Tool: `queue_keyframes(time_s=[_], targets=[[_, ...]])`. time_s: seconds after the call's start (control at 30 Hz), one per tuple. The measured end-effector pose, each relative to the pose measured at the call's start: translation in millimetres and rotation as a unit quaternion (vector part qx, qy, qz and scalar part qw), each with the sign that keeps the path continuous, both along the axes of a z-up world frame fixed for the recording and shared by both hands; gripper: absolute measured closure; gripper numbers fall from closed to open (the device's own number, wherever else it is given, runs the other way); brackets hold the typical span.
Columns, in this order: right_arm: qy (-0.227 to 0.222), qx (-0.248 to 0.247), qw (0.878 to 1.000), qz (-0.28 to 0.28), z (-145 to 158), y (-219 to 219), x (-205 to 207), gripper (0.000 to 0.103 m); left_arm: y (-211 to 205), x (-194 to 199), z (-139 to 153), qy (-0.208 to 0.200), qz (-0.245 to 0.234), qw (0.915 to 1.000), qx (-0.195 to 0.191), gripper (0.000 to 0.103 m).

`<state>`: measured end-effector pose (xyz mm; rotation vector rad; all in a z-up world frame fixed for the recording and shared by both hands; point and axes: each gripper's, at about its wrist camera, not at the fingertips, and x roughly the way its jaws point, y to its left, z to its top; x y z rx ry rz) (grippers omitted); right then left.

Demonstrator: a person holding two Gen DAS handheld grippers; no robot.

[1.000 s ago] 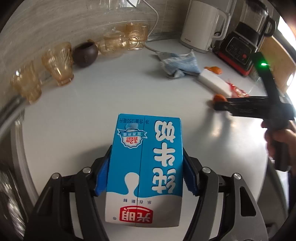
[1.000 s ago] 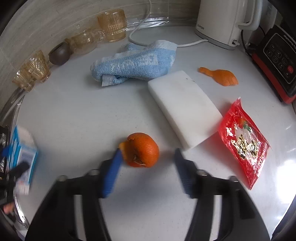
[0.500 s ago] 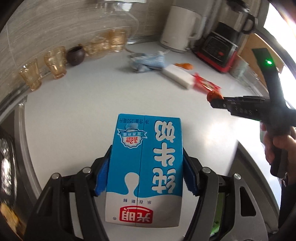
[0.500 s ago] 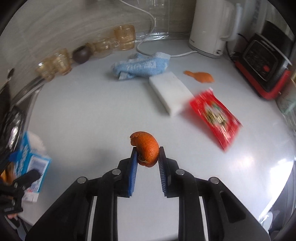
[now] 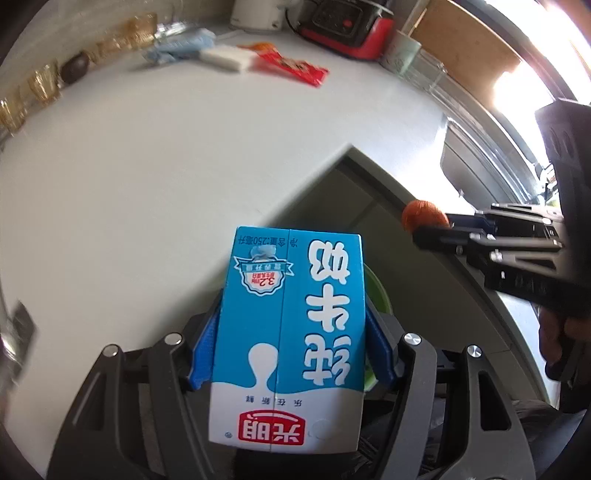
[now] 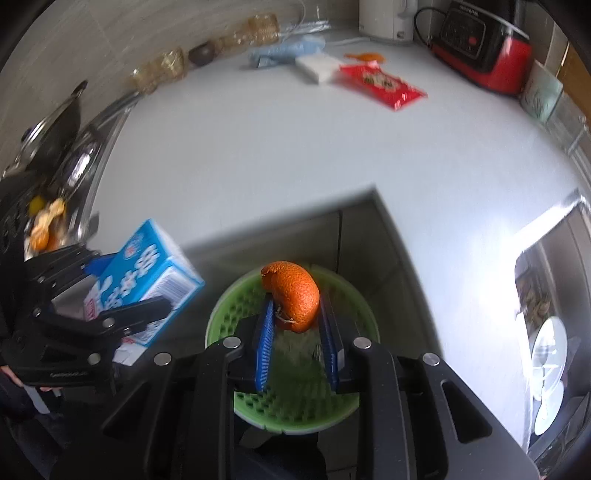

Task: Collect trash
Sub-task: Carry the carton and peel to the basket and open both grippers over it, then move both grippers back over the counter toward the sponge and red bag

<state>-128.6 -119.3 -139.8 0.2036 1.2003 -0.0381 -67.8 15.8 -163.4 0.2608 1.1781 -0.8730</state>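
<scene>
My left gripper (image 5: 291,325) is shut on a blue and white milk carton (image 5: 291,332), held past the counter's corner; it also shows in the right wrist view (image 6: 144,280). My right gripper (image 6: 297,314) is shut on an orange peel (image 6: 293,295) and holds it over a green slotted bin (image 6: 295,402) that stands below the counter edge. The peel also shows in the left wrist view (image 5: 423,214). A red snack wrapper (image 6: 380,85) and another orange peel (image 6: 365,56) lie far back on the counter.
The white counter (image 6: 277,147) has an inner corner just above the bin. At its back are a white sponge block (image 6: 317,66), a blue towel (image 6: 284,51), amber glasses (image 6: 162,66), a white kettle (image 6: 384,18) and a red and black appliance (image 6: 484,48).
Both grippers have pulled back from the counter past its corner. The right one closed on the peel, lifted it and now holds it over the green bin. The carton stays gripped.
</scene>
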Motion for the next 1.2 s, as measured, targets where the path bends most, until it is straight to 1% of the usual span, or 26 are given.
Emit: queue_keyframes(time_s=[0.13, 0.33, 0.37, 0.4, 0.6, 0.73, 0.8, 0.9, 1.0, 1.07, 1.1, 1.17, 1.2], targets=[[0.006, -0.002, 1.000, 0.018, -7.1, -2.7, -21.7, 0.078, -12.6, -19.0, -16.4, 0.006, 0.009, 0.9998, 0.015, 0.039], [-0.002, -0.007, 0.999, 0.038, -2.5, -7.6, -38.7, 0.078, -24.7, -37.7, -38.3, 0.027, 0.029, 0.9988, 0.029, 0.038], [-0.003, -0.007, 0.999, 0.039, -2.3, -8.4, -40.3, 0.078, -26.7, -40.2, -41.1, 0.030, 0.030, 0.9985, 0.034, 0.035], [-0.004, -0.007, 0.999, 0.042, -1.9, -8.5, -42.9, 0.078, -27.9, -42.7, -42.9, 0.032, 0.034, 0.9982, 0.037, 0.030], [-0.007, -0.004, 0.998, 0.055, -2.7, -9.1, -51.4, 0.078, -26.1, -52.5, -33.9, 0.015, 0.047, 0.9981, 0.035, 0.018], [-0.009, 0.003, 0.998, 0.058, -4.9, -10.1, -51.9, 0.078, -21.6, -47.4, -24.0, 0.001, 0.067, 0.9971, 0.035, 0.012], [-0.007, 0.010, 0.998, 0.058, -8.1, -10.3, -49.7, 0.077, -14.0, -42.5, -18.3, -0.012, 0.084, 0.9954, 0.044, 0.008], [-0.001, 0.013, 0.998, 0.067, -15.8, -5.7, -44.4, 0.075, 0.9, -32.6, -10.7, -0.034, 0.108, 0.9919, 0.058, 0.008], [0.005, 0.013, 0.997, 0.077, -22.8, 0.5, -40.4, 0.067, 16.9, -23.5, -3.4, -0.046, 0.130, 0.9884, 0.064, 0.008], [0.012, 0.011, 0.996, 0.083, -29.2, 5.4, -36.9, 0.054, 27.2, -17.6, 0.2, -0.054, 0.143, 0.9858, 0.069, 0.008], [0.016, 0.009, 0.996, 0.086, -31.7, 7.4, -35.6, 0.049, 31.8, -15.3, 1.6, -0.057, 0.148, 0.9848, 0.071, 0.008], [0.022, 0.004, 0.996, 0.087, -34.8, 11.1, -32.4, 0.022, 38.5, -11.3, 4.2, -0.059, 0.156, 0.9835, 0.071, 0.008], [0.020, -0.001, 0.996, 0.086, -34.4, 12.4, -31.4, 0.016, 41.9, -9.0, 5.7, -0.059, 0.160, 0.9829, 0.069, 0.008]])
